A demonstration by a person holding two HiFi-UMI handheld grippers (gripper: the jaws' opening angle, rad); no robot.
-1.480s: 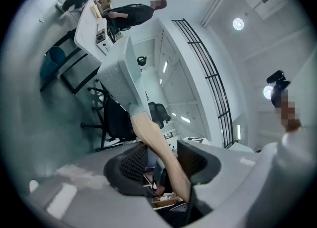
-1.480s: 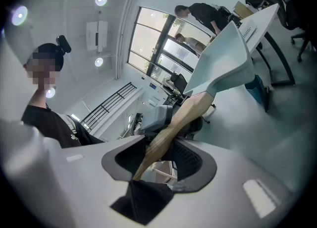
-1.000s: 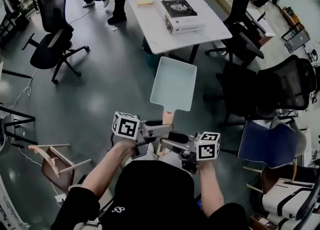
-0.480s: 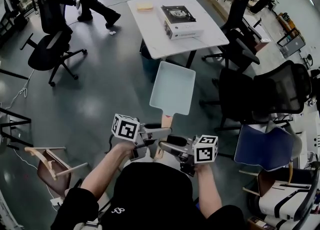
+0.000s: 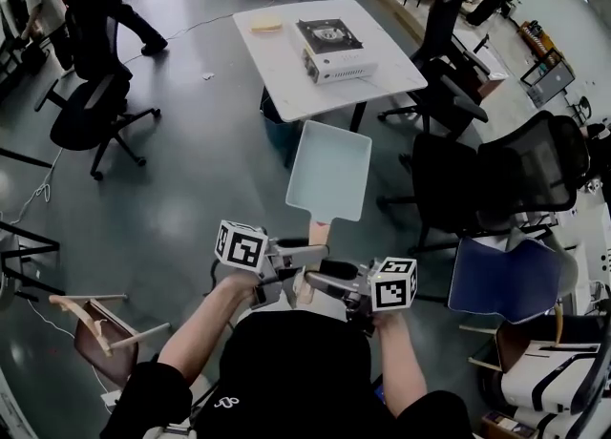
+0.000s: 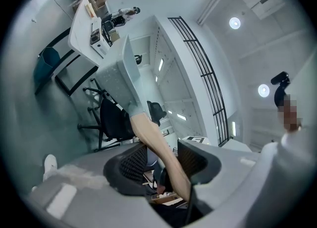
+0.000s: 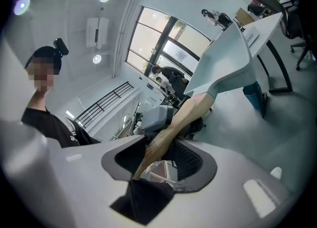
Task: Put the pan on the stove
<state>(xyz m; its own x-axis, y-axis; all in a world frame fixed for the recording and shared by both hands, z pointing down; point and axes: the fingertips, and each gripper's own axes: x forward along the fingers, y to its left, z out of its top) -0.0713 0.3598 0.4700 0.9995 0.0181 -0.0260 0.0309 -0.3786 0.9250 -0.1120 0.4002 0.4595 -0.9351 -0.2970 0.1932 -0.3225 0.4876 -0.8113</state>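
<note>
At the left of the head view a black chair [image 5: 91,108] stands on the floor, well away from the person. The left gripper [image 5: 302,255] is part way open, with its jaws closed on the wooden handle [image 5: 319,230] of the pan [image 5: 329,172]. The left gripper view shows the handle running between the two pads.

The pan is light blue and square. It hangs in the air in the middle of the frame, over the floor. The stove [image 5: 331,49] sits on the white table [image 5: 277,65] near the top middle, well apart from the pan.

The right gripper [image 5: 317,281] grips the same handle, just below the left one.

Another black chair [image 5: 458,179] stands at the right, near the pan. The pan could bump this chair or the table edge on the way. It could also tip or slip, since only the thin handle is held.
</note>
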